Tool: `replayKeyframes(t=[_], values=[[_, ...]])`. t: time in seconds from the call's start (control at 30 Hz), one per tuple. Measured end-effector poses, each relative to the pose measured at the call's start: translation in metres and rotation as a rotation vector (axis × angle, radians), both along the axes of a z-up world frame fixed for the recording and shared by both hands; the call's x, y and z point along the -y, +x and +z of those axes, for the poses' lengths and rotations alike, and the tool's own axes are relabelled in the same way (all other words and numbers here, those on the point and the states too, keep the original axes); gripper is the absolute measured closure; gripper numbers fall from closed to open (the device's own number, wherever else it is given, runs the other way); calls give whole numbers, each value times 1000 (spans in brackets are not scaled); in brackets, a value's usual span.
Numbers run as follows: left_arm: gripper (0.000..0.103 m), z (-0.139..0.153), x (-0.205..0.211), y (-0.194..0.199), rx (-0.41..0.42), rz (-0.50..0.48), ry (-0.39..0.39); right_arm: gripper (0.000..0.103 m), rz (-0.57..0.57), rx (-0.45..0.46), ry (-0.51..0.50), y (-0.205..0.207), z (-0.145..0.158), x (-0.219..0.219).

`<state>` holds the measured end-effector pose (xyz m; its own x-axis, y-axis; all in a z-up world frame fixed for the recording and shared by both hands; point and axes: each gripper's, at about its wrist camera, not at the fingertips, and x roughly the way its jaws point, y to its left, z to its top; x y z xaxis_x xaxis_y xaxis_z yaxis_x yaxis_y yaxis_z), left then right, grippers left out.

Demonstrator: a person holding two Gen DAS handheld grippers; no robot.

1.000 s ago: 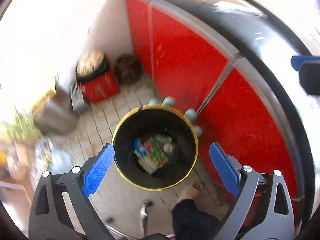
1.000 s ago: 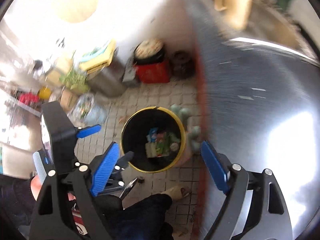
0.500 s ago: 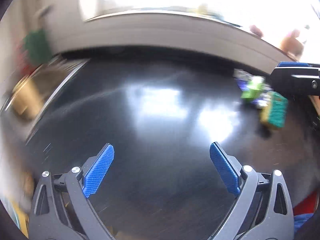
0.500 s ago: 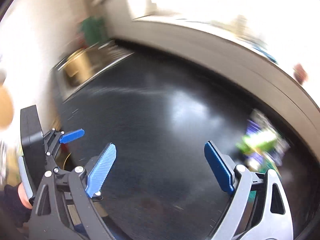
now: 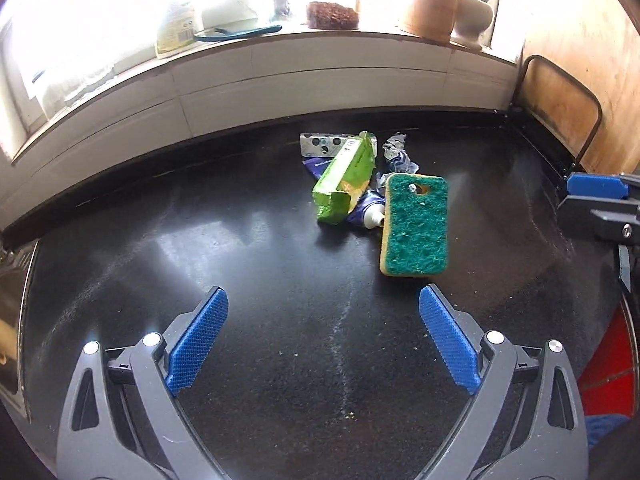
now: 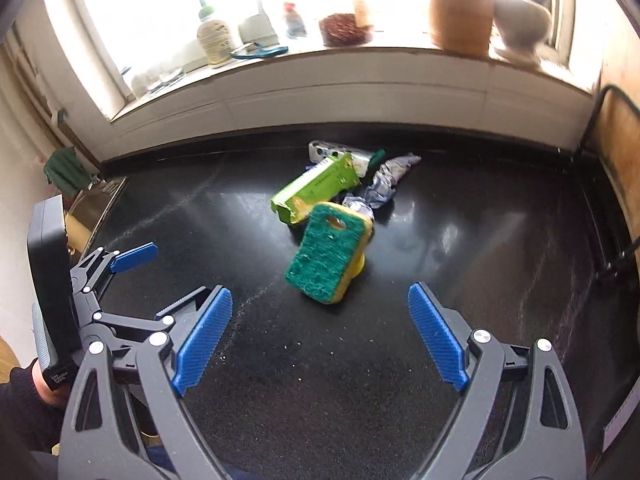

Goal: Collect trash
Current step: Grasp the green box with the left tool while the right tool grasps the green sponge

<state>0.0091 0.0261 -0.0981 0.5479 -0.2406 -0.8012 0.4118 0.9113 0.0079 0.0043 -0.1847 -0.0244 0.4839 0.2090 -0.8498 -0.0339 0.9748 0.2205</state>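
Small heap of trash on the glossy black worktop (image 5: 248, 264), below the window sill. Nearest the cameras lies a green-faced yellow scouring sponge (image 5: 416, 226), its far end propped on a squeezed white-capped tube (image 5: 370, 212). Beside it to the left is a crumpled lime-green cardboard carton (image 5: 346, 178); behind are a silver blister pack (image 5: 322, 145) and a twist of crumpled foil wrapper (image 5: 396, 156). The pieces touch or overlap; none is in a claw.

Step in hand, as judged: the approach to the next piece of trash. The left claw (image 5: 323, 342) hangs above bare worktop short of the heap, spread wide and empty, touching nothing. The right claw (image 6: 320, 340) is likewise released, wide and empty, with the sponge ahead of it, slightly left of centre between its fingers.

Next move, as judged: advance either claw over one piece, probably the sponge, straddle it across its narrow width, and clench without dragging the carton along.
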Motion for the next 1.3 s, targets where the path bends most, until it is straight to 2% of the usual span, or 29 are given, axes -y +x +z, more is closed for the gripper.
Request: replayKeyframes(t=[0.2,0.43,0.63,0.7,0.83,0.97,1.07,1.1,1.17,1.23,1.27,1.3], values=[[9,-4,3,18,-11,-6,24,16,-4,-37,52,12,-17,-1],[9,-17,12,57,-22,-44,50,18,-1,-104,90,41,-54,1],[10,-40,29,100,-45,-112,87,25,4,-170,98,67,-88,3],[10,-47,35,115,-63,-138,76,34,7,-199,113,76,-100,4],[10,-58,46,144,-91,-181,61,36,16,-228,138,88,-114,6],[11,-67,58,162,-115,-216,41,44,49,-241,155,99,-120,3],[18,-73,66,169,-138,-238,21,62,59,-247,206,100,-121,3],[22,-75,69,170,-145,-248,16,65,66,-248,210,101,-120,1],[35,-77,73,170,-157,-261,-3,69,79,-242,204,104,-117,-1],[62,-78,76,170,-179,-266,-24,72,87,-238,208,103,-114,-2],[62,-78,77,169,-184,-260,-19,73,91,-235,212,101,-111,-3],[67,-77,78,167,-185,-253,-18,74,95,-233,216,101,-109,-3]])
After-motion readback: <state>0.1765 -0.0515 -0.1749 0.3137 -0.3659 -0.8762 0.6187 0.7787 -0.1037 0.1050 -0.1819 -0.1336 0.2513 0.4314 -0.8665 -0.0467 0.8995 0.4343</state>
